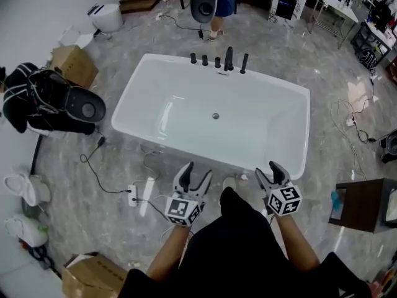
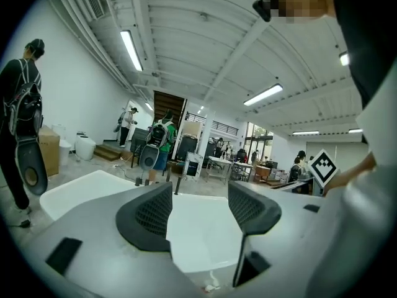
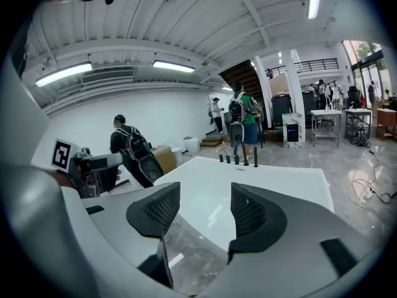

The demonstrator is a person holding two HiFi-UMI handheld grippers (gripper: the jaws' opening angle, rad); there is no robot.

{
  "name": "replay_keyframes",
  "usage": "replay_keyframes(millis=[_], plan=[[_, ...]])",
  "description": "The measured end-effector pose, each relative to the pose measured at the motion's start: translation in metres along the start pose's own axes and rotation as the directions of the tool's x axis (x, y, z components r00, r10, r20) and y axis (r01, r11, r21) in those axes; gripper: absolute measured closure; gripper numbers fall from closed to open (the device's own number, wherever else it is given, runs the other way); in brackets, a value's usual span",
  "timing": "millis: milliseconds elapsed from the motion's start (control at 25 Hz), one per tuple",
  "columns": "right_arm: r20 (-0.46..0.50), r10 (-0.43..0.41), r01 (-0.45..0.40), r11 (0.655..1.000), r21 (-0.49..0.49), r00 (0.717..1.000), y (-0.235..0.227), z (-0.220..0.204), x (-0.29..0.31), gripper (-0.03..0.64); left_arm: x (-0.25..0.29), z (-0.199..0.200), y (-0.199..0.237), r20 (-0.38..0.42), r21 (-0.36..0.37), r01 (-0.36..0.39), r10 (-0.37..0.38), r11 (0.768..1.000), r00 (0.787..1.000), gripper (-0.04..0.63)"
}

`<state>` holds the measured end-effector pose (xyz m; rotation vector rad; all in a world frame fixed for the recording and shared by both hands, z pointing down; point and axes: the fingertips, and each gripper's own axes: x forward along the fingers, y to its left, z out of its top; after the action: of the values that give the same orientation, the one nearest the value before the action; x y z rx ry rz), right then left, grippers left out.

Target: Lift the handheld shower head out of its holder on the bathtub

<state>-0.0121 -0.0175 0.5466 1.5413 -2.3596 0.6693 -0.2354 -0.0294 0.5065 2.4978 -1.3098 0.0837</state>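
Both hand-held grippers sit lower centre of the head view, near the bathtub's (image 1: 291, 113) close rim, over the floor. Left hand-held gripper (image 1: 197, 171): jaws wide apart, nothing betw. them, only tub & floor seen through the gap. Right hand-held gripper (image 1: 268, 170): same, spread wide, empty. Row of black fittings (image 1: 217, 61) stands on the far rim, top centre. Handheld shower head (image 1: 244, 63) is prob. the slim upright one at the row's right end, seated upright, well apart from both grippers.
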Motion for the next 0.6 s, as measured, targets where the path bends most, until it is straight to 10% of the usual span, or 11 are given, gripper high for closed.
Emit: replay_keyframes(millis=[600], plan=[[0.007,-0.045,0.044,0.999,0.015,0.999,-0.103,0.067,0.09,0.391,0.185,0.03,0.032,-0.062,0.03,0.091,-0.089,0.995,0.994,0.33]])
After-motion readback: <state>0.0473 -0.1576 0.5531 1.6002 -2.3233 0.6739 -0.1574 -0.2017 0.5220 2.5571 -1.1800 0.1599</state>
